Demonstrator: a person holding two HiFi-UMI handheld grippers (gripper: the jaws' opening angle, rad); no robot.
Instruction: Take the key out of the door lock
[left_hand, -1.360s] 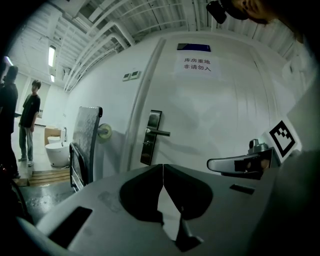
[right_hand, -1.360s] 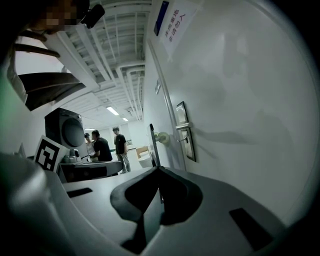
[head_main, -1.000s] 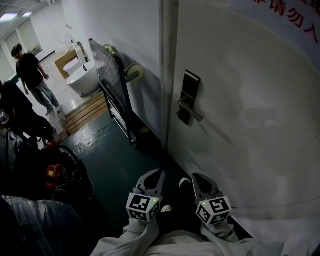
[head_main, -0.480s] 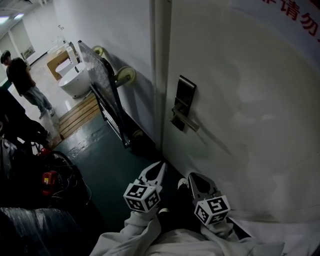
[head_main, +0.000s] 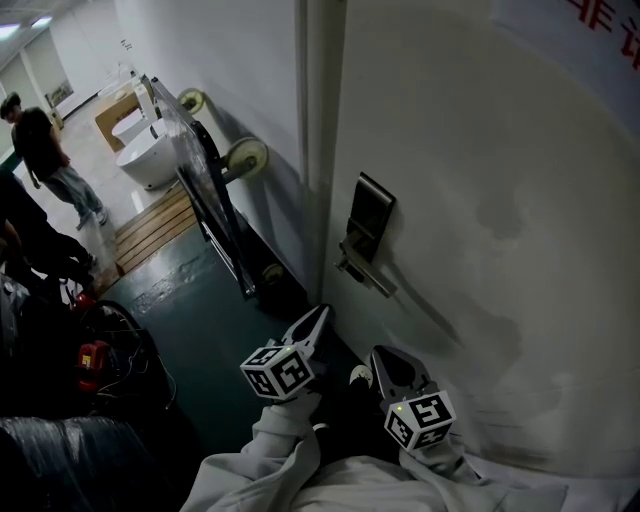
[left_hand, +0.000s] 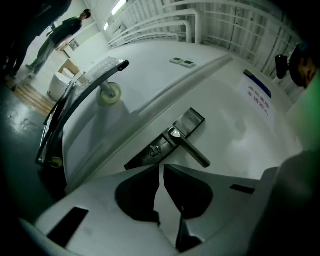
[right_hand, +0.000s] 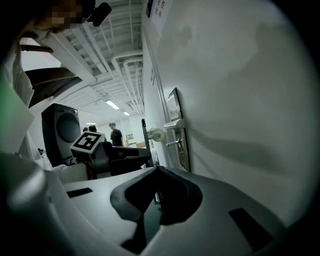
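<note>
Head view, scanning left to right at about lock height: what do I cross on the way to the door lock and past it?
Standing person → white tub → upended wheeled cart leaning on the wall → door frame edge → lock plate with its lever handle → bare door panel.

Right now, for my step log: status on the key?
Left gripper shut, empty. Right gripper shut, empty. Small metal key in dark door lock plate, untouched. Nothing in the way.

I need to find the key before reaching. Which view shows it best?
The left gripper view: the key faces the camera on the lock plate, beside the lever handle. The right gripper view shows it side-on, sticking out. The head view cannot resolve it.
</note>
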